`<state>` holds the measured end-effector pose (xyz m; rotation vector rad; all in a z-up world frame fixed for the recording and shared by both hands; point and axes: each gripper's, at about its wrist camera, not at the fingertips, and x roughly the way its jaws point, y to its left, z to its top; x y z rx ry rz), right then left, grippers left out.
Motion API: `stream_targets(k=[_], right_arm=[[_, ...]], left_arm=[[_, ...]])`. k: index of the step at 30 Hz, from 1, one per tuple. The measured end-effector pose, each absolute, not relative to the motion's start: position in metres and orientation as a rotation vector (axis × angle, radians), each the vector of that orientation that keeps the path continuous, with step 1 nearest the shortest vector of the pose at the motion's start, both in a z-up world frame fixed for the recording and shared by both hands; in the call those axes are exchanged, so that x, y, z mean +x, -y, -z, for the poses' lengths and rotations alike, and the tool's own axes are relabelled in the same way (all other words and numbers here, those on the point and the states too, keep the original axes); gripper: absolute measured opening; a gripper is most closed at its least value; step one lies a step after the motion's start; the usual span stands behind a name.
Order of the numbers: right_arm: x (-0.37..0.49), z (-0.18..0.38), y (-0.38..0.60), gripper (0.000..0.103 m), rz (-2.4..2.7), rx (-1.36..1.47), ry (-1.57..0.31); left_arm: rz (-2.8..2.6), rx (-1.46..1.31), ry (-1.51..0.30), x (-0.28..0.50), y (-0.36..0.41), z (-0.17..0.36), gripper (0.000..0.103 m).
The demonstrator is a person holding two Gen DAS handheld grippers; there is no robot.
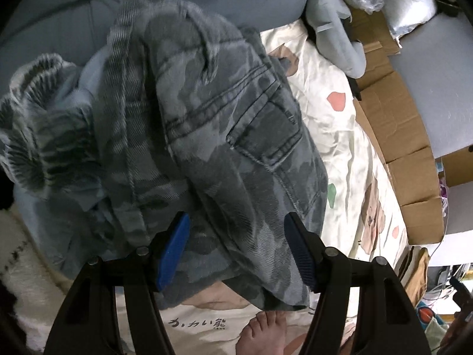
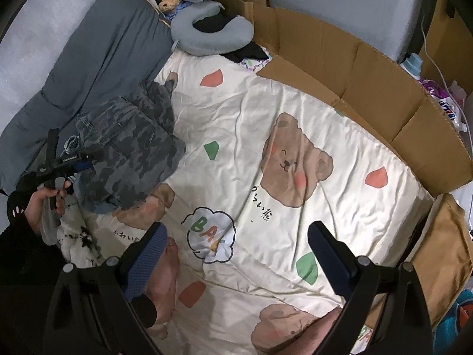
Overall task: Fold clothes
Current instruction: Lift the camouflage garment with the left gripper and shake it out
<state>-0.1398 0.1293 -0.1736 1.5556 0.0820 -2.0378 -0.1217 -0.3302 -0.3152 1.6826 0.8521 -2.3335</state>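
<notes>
**Camo trousers bunched at the bed's left edge**

A bed (image 2: 295,112) spread with a cream bear-print sheet fills the scene, with flattened cardboard (image 2: 369,88) walling its far side and a grey pillow (image 2: 97,59) along the left. The sheet's wide middle lies bare.

The camo trousers (image 2: 130,148) sit in a thick, layered heap at the sheet's left edge, partly over the pillow. A back pocket faces up and a gathered cuff (image 1: 32,124) spills off to one side. Whether this is a rough fold or a loose pile, the views do not settle.

The left gripper (image 1: 236,248) hangs just over the heap's near end, its jaws parted with cloth showing between them but nothing clamped. The right gripper (image 2: 236,254) hovers above bare sheet, well apart from the trousers, jaws wide and empty.

To handle this piece well, I judge any grip should take a single seam or hem rather than several layers, since the stiff twill will drag the whole heap along. The bare sheet offers flat room for smoothing.
</notes>
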Motion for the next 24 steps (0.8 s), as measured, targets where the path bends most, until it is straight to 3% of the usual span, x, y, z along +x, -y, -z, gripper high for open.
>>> stream_targets(k=[21, 23, 24], right_arm=[[-0.134, 0.234, -0.117, 0.096, 2.025, 1.662, 0.004], [-0.135, 0.237, -0.118, 0.096, 2.030, 1.668, 0.019], [-0.136, 0.238, -0.118, 0.096, 2.030, 1.672, 0.025]], left_arm=[[2.429, 1.570, -0.994, -0.145, 0.355, 0.334, 0.066], [2.439, 1.571, -0.996, -0.148, 0.355, 0.334, 0.055], [2.442, 1.576, -0.994, -0.149, 0.355, 0.334, 0.043]])
